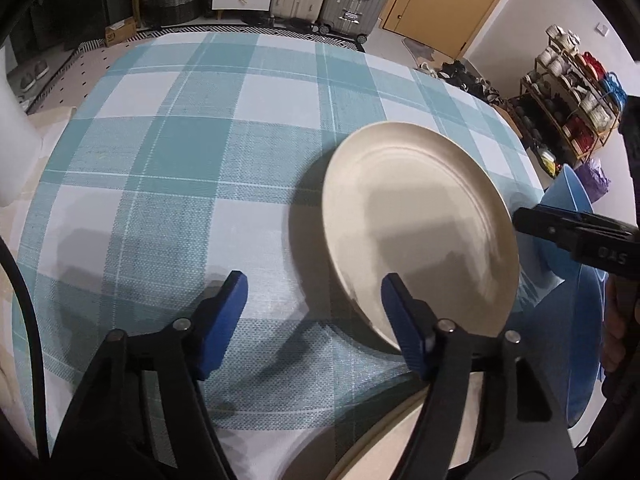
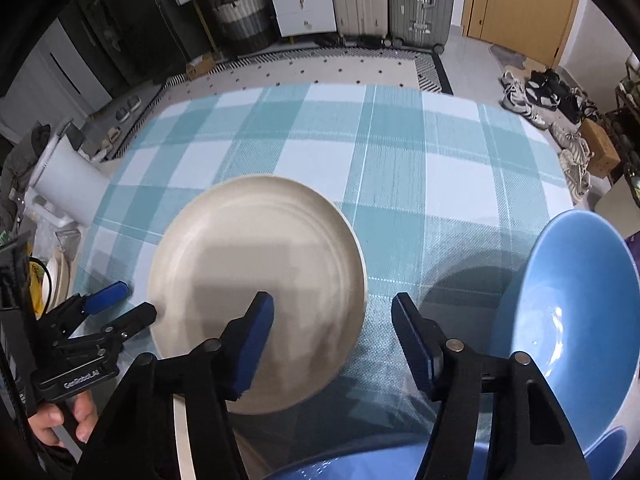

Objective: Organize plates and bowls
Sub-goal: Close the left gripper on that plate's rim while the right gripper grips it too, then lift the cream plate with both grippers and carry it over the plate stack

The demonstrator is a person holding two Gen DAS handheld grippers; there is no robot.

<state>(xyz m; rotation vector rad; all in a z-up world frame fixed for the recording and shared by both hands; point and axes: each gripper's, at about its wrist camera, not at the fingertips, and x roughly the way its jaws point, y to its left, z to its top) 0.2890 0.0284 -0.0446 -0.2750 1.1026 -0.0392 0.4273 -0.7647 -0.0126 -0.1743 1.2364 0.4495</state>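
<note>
- Left gripper [image 1: 314,312]: jaws stand part open, nothing clamped. In the left wrist view its right finger [image 1: 404,320] sits at the near left rim of the cream plate [image 1: 416,216]; its left finger hangs over bare checked tablecloth [image 1: 192,128]. Whether the pad touches the rim I cannot tell.
- Cream plate lies flat on the cloth, between the two tools. A second cream plate [image 1: 404,436] shows partly at the bottom edge, just nearer the person.
- Right gripper [image 2: 332,320]: also part open and empty. In the right wrist view its left finger [image 2: 256,332] is over the plate's right side, its right finger over cloth, so the rim lies between the jaws.
- Blue bowl [image 2: 576,320] stands to the right, apart from the plate; another blue dish [image 2: 360,460] shows at the bottom edge.
- Judgement: step in hand looks like a two-sided pick of the cream plate for stacking.
- To do it well: get one pad under the rim and one on top on each side, close both evenly, lift level, and keep clear of the blue bowl.
</note>
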